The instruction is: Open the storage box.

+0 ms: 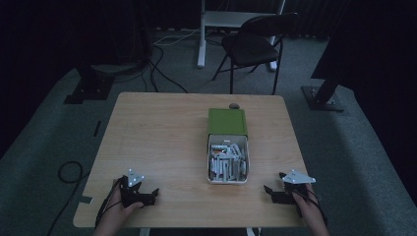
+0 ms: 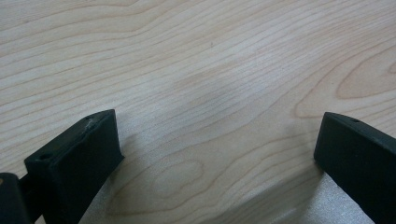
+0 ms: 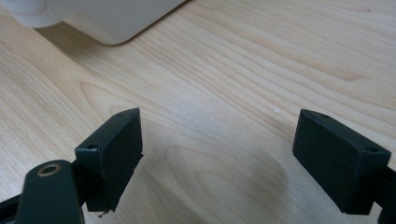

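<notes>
A box (image 1: 227, 160) of small parts sits on the counter (image 1: 162, 137), its lid (image 1: 227, 121) behind it, between the left gripper (image 1: 153, 192) and right gripper (image 1: 269, 189).

White tray (image 1: 227, 180) — open, rectangular, full of pale grey-white strips (image 1: 226, 160) — lies flat right of table centre; a green lid (image 1: 226, 121) touches its 12 o'clock end.
</notes>
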### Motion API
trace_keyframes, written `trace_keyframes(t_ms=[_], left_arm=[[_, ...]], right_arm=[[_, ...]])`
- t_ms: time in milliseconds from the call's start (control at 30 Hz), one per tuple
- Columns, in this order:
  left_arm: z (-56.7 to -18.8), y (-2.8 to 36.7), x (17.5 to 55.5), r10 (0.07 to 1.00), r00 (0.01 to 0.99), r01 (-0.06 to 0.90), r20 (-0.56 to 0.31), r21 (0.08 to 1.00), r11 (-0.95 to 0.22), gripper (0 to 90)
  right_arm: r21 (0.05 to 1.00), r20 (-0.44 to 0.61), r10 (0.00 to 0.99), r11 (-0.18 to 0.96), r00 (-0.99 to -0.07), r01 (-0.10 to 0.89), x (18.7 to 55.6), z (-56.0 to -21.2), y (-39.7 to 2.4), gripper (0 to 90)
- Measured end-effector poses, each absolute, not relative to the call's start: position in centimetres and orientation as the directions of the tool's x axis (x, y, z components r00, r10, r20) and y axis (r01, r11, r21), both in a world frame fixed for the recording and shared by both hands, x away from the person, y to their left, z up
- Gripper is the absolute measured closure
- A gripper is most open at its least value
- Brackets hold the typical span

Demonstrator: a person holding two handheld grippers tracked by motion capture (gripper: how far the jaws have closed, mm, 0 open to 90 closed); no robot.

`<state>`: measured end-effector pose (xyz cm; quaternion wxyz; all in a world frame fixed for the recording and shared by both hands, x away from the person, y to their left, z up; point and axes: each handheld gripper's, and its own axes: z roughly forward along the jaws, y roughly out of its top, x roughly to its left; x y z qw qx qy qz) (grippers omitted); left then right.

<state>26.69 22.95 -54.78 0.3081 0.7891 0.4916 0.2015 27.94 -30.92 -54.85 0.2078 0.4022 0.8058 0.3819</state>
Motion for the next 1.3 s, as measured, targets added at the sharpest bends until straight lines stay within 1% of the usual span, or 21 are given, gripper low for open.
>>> trace_keyframes(t_ms=[67,133,167,300,433,767,867,1233,1300], left_arm=[[-54.8,23.0,26.7,0.9,0.435,0.652,0.015,0.684,-0.327,1.0],[-54.7,23.0,26.7,0.9,0.436,0.653,0.015,0.684,-0.327,1.0],[-54.7,23.0,26.7,0.9,0.436,0.652,0.015,0.684,-0.327,1.0],[-54.7,23.0,26.8,0.905,0.426,0.656,0.014,0.684,-0.319,1.0],[-54.7,23.0,26.7,0.904,0.427,0.656,0.015,0.683,-0.321,1.0],[-54.8,23.0,26.7,0.904,0.427,0.656,0.015,0.683,-0.321,1.0],[-54.8,23.1,26.7,0.896,0.443,0.649,0.015,0.684,-0.333,1.1],[-54.8,23.4,26.7,0.891,0.453,0.647,0.017,0.682,-0.342,1.1],[-54.8,23.7,26.7,0.88,0.475,0.638,0.018,0.682,-0.358,1.2]], right_arm=[[0.778,-0.034,0.811,0.389,-0.585,0.494,28.1,-54.9,-30.9,15.6],[0.746,-0.081,0.803,0.441,-0.59,0.498,28.2,-55.0,-30.7,14.7],[0.742,-0.081,0.801,0.445,-0.593,0.5,28.3,-55.0,-30.6,14.2],[0.737,-0.051,0.806,0.429,-0.59,0.522,28.7,-55.0,-30.7,12.8],[0.724,0.01,0.822,0.387,-0.57,0.571,29.1,-55.1,-30.9,11.8],[0.724,0.007,0.821,0.39,-0.571,0.569,29.1,-55.1,-30.8,11.7],[0.723,0.007,0.821,0.39,-0.571,0.57,29.1,-55.1,-30.8,11.7],[0.723,0.007,0.821,0.39,-0.57,0.57,29.0,-55.2,-30.8,11.7],[0.723,0.007,0.821,0.39,-0.57,0.57,29.1,-55.2,-30.8,11.7]])
